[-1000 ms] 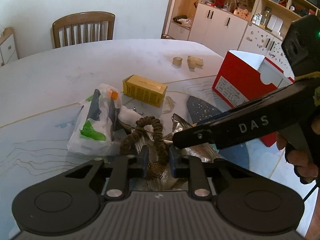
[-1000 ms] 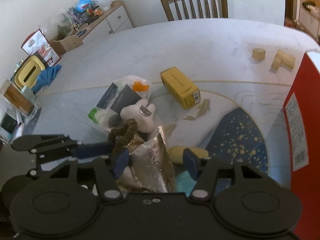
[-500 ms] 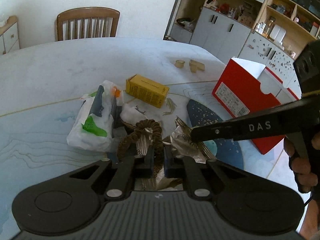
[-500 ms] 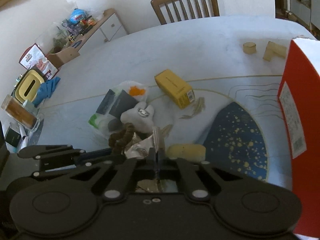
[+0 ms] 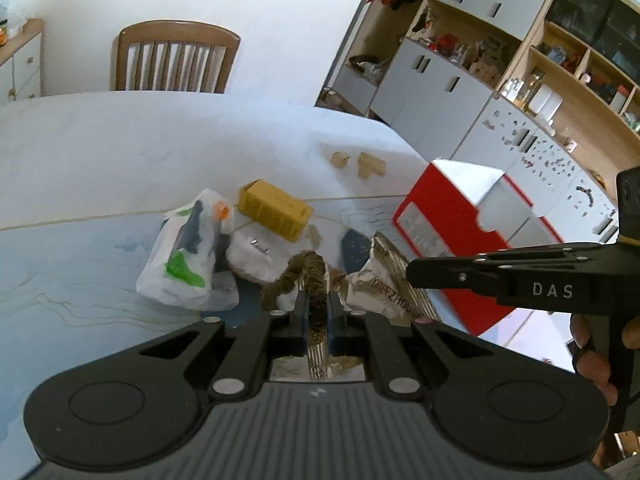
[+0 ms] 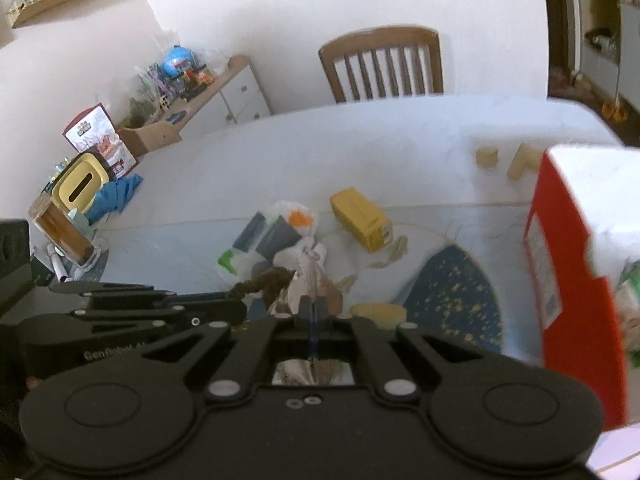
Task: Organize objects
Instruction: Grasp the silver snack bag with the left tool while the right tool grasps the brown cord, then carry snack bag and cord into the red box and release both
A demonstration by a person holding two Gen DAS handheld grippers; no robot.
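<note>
My left gripper is shut on a brown braided loop, lifted above the table. My right gripper is shut on a crinkled silver foil packet, which also shows in the left wrist view beside the loop. The right gripper's arm reaches in from the right. A red open-topped box stands on the table's right side and fills the right of the right wrist view.
On the table lie a white plastic bag, a white lump, a yellow carton, wooden blocks and a yellow sponge. A chair stands behind the table. A cluttered sideboard is left.
Both grippers closed, the left on the braided loop and the right on the foil packet. Both have risen from the table with these things.
</note>
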